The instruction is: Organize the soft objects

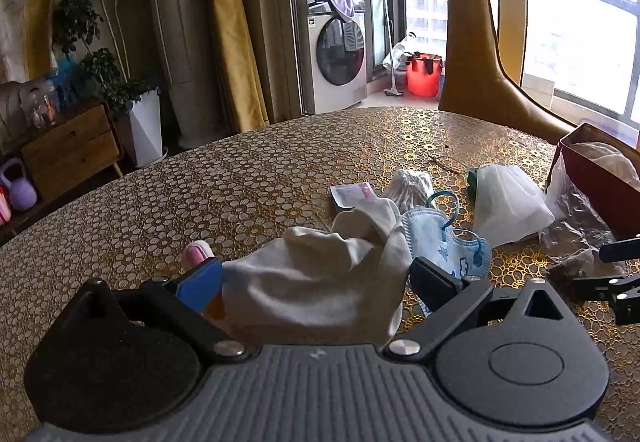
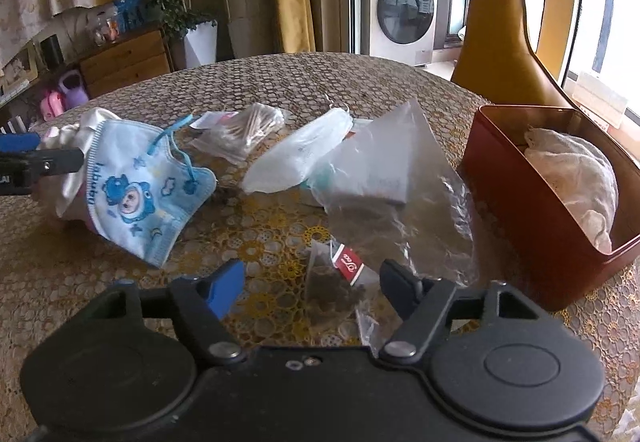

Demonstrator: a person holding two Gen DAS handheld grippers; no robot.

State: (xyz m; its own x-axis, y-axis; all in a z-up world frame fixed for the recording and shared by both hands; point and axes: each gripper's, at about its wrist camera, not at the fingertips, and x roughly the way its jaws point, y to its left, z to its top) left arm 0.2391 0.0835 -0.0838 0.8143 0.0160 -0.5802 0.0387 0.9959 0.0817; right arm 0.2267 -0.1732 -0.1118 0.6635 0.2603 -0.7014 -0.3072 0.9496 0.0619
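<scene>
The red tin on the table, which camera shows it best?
The right wrist view: the red tin shows its open top and white cloth inside. The left wrist view catches only a corner at its right edge.

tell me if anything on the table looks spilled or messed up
Dark crumbs lie loose on the tablecloth around the tea bag, between the right claw's open fingers. Its crumpled clear bag lies open beside it. The loose bits look spilled.
</scene>
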